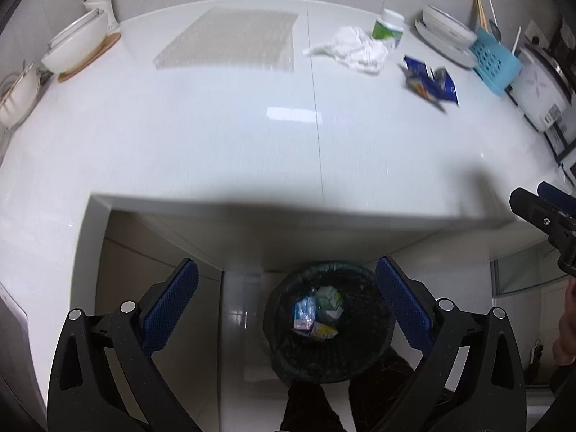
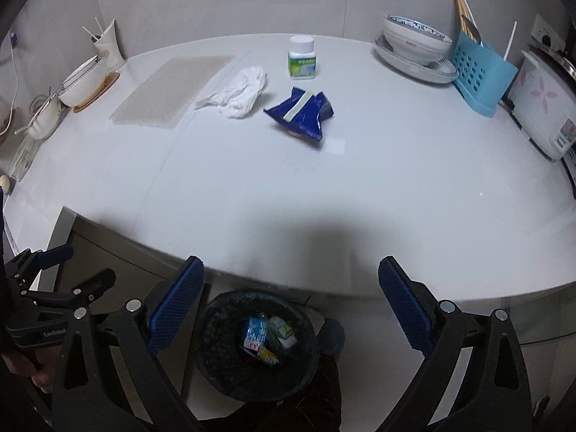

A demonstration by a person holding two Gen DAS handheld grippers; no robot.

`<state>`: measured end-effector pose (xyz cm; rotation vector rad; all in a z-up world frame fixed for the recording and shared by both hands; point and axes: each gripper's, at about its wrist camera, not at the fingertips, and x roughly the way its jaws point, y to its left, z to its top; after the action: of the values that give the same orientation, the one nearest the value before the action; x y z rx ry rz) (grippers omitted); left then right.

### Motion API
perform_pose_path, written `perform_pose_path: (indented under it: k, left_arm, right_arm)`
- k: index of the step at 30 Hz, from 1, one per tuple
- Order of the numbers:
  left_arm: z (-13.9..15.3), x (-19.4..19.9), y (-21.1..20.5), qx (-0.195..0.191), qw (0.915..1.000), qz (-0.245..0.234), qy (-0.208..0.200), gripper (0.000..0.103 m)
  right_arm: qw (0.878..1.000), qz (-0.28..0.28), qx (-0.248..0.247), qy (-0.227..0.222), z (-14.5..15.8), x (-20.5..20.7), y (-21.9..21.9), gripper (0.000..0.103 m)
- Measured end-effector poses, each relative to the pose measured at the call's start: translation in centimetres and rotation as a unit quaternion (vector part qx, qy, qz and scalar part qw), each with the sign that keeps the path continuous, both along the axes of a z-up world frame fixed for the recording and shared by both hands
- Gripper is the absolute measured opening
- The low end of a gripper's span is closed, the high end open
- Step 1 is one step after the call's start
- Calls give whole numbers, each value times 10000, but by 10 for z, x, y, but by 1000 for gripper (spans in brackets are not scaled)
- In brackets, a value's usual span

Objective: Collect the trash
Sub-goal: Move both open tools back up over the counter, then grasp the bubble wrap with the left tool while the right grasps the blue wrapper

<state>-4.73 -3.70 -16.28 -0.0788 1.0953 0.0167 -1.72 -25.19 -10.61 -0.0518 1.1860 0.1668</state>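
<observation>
left wrist view: the left gripper (image 1: pixel 287 302) has its blue-padded jaws spread wide with nothing between them, hanging over the round black mesh bin (image 1: pixel 329 322) on the floor below the white counter edge (image 1: pixel 252 212). packets already lie in the bin. on the counter, the crumpled dark blue foil wrapper (image 1: pixel 430 82) sits far ahead and to the right, with the crumpled white tissue (image 1: pixel 354 49) just left of it and a white-capped green-label bottle (image 1: pixel 387 27) behind. the right gripper (image 1: pixel 547 212) shows at the right edge.

right wrist view: the right gripper (image 2: pixel 291 300) is likewise wide open and empty, above the bin (image 2: pixel 257 345). the blue wrapper (image 2: pixel 300 111) lies almost straight ahead, its long axis running roughly left to right; the tissue (image 2: pixel 237 91) lies just left of it. the left gripper (image 2: pixel 61 270) is off to the left. judging by this, the right hand has the more direct line to the wrapper.
</observation>
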Motion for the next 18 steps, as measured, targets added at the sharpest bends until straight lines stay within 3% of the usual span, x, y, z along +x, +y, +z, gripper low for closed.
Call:
perform_pose_path:
  k: [10, 18]
  left_arm:
    - [45, 74, 10, 87, 9994, 316, -146, 97]
    - [51, 134, 26, 159, 9983, 564, -49, 97]
  right_arm:
    - [9996, 20, 54, -269, 12, 81, -19, 93]
    - [9998, -58, 68, -154, 5, 135, -23, 93]
